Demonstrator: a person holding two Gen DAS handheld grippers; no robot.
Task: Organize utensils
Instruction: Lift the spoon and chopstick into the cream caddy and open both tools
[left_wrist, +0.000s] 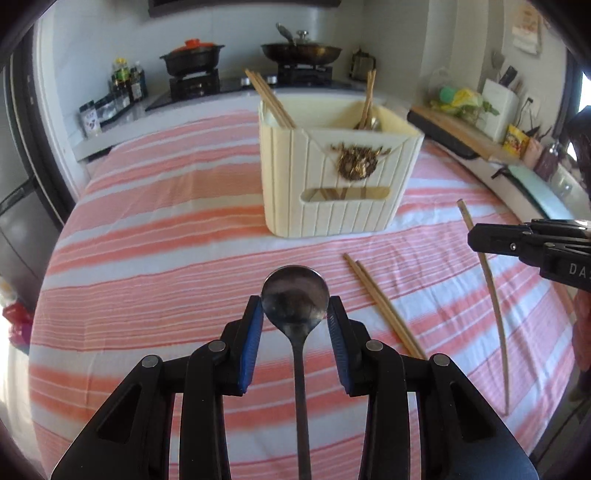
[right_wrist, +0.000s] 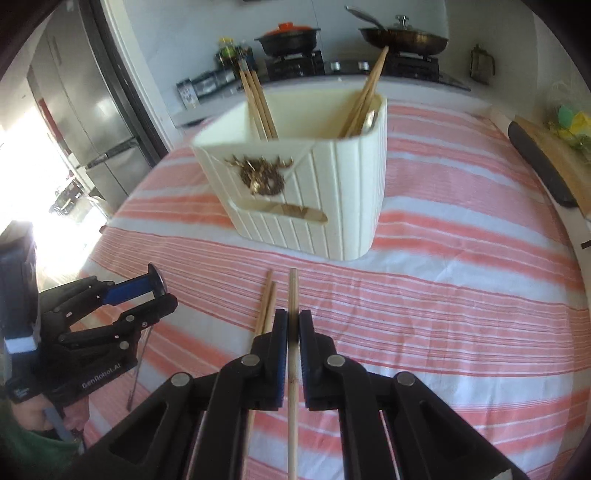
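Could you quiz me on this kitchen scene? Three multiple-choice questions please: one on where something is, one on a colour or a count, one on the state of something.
1. Where does the cream utensil holder stand?
A. on the striped tablecloth
B. on the stove
C. on the floor

2. How many loose chopsticks lie together on the cloth between the two grippers?
A. none
B. two
C. five

3. What is the left gripper doing?
A. standing open and empty
B. holding a metal spoon by its bowl
C. holding a knife

Answers:
1 A, the holder's base rests on the pink and white stripes.
2 B, a pair lies side by side in the left wrist view.
3 B, the blue pads press on both sides of the spoon's bowl, while the right gripper clamps a single chopstick.
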